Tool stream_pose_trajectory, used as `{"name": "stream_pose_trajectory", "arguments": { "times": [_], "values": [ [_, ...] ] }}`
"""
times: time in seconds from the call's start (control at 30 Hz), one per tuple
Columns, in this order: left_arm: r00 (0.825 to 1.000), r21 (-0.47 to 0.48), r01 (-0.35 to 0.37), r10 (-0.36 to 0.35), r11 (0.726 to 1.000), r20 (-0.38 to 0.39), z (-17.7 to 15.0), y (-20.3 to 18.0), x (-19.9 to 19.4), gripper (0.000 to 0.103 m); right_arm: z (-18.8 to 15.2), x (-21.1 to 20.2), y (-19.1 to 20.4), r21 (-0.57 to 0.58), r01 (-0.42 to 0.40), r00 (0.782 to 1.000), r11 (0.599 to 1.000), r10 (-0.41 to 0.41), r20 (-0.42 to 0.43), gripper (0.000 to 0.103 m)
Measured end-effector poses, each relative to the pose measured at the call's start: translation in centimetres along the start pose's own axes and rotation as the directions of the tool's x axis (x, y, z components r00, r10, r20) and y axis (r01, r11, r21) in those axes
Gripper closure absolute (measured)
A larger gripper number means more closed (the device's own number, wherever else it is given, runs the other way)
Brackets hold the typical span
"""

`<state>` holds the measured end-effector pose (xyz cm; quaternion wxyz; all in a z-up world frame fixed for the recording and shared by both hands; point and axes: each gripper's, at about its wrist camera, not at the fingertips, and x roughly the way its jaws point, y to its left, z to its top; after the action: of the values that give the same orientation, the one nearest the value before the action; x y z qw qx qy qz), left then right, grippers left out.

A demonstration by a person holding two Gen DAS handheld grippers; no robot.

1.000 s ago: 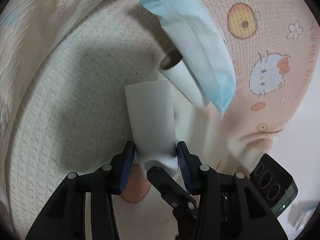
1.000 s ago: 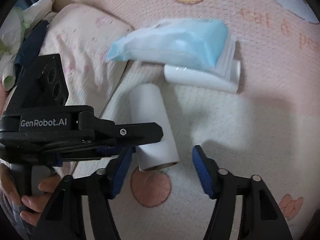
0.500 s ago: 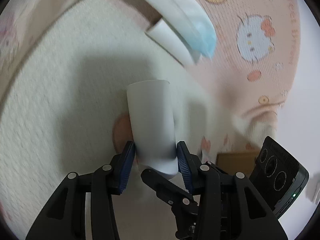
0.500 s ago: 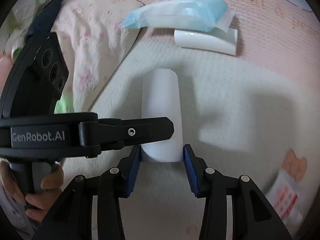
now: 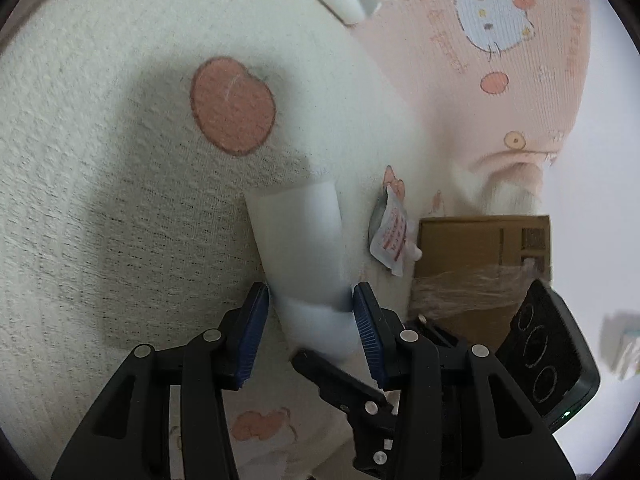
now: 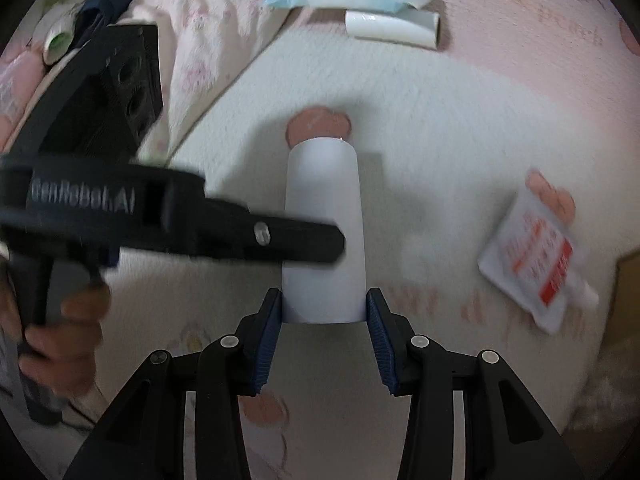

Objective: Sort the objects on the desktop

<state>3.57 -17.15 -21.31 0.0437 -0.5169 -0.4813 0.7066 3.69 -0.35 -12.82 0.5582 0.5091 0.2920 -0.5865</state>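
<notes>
Your left gripper (image 6: 320, 240) crosses the white tube (image 6: 324, 224) from 9 o'clock; a sachet (image 6: 532, 256) lies at 3 o'clock. The tube is plain, smooth. Both grippers' jaws, the right gripper (image 6: 325, 312) too, clamp it.

A plain white tube (image 6: 323, 224) sits between blue pads (image 6: 267, 338) over a cream and pink cartoon-print blanket (image 5: 500, 92), near a red-lettered white packet (image 6: 532, 256) and brown box (image 5: 480, 248).
</notes>
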Motion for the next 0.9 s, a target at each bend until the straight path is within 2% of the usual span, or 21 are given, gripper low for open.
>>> {"name": "stream_pose_trajectory", "arguments": {
  "times": [0.07,0.13,0.3,0.43,0.63,0.9],
  "values": [
    [0.999,0.038,-0.033,0.032,0.999,0.027,0.0,-0.8,-0.3,0.056,-1.2,-0.6,-0.9,0.020,-0.013,1.000,1.000,0.013,0.004,0.063],
    [0.998,0.060,-0.038,0.036,0.997,0.045,0.1,-1.4,-0.7,0.055,-1.6,-0.6,-1.4,0.044,-0.019,1.000,0.999,0.019,0.013,0.063],
    [0.998,0.023,-0.039,0.038,0.999,0.041,0.2,-0.8,-0.5,0.055,-1.6,-1.2,-2.1,0.073,-0.061,0.998,0.995,0.058,0.039,0.063],
    [0.998,0.007,-0.017,0.016,1.000,0.056,0.4,-0.4,-0.6,0.056,-0.5,0.0,-1.5,0.086,-0.081,0.996,0.993,0.079,0.032,0.062],
    [0.999,-0.031,0.035,-0.034,0.999,0.029,0.5,0.4,0.2,0.058,0.5,1.6,-0.8,0.104,-0.080,0.997,0.991,0.080,0.001,0.062],
    [0.999,0.000,0.027,-0.027,1.000,0.034,0.8,-0.2,0.6,0.058,0.6,2.0,-1.8,0.141,-0.098,0.995,0.985,0.099,-0.003,0.062]
  ]
}}
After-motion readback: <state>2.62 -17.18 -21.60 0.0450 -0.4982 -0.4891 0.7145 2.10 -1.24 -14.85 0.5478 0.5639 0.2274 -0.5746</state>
